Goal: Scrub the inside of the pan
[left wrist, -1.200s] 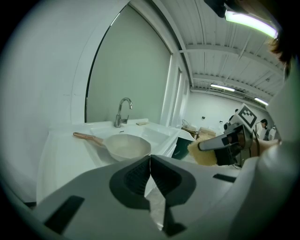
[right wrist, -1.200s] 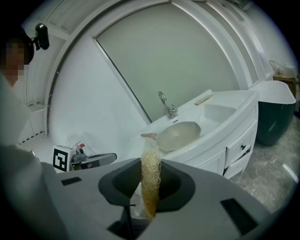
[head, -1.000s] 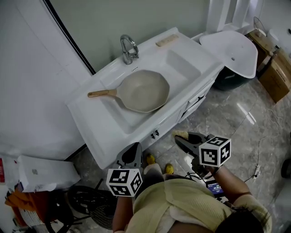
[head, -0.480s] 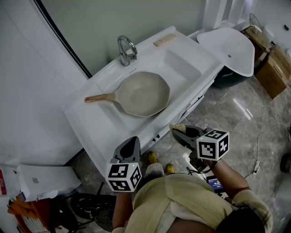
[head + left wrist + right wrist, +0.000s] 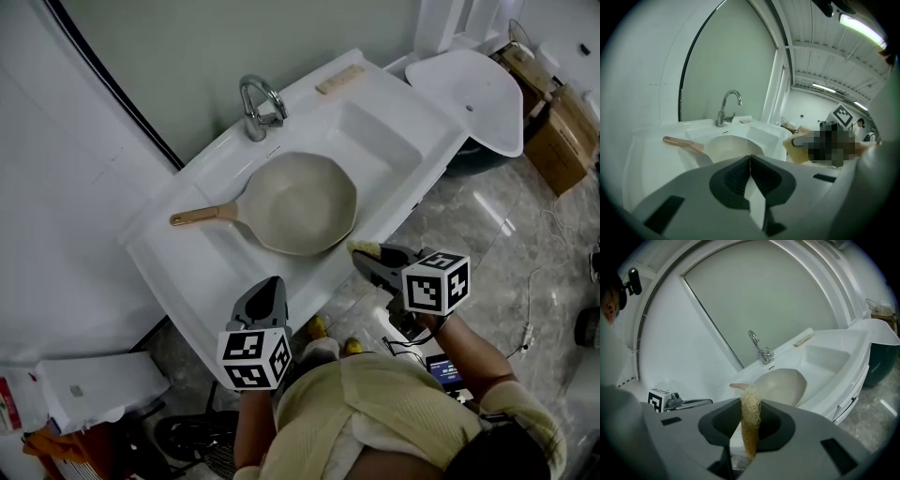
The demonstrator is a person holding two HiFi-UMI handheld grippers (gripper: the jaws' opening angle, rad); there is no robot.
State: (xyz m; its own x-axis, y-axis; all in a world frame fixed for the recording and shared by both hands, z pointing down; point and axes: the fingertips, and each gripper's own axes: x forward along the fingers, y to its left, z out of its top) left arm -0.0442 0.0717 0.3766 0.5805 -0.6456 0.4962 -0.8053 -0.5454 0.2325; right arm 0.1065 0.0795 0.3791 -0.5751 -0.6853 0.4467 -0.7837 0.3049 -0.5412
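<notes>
Pan [image 5: 305,202] sits unmoved; right gripper [image 5: 368,256], jaws clamped on loofah [image 5: 750,416], has neared sink [image 5: 398,131]; left gripper [image 5: 271,287] jaws together.

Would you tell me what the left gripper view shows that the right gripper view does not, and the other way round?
Only the left gripper view shows the left gripper, jaws together on nothing, and the right gripper's marker cube. Only the right gripper view shows the right gripper clamped on the fibrous scrubber, and the left gripper's marker cube. Both show the pan in the sink, its wooden handle, the faucet and the scrubber's yellow fibres.
</notes>
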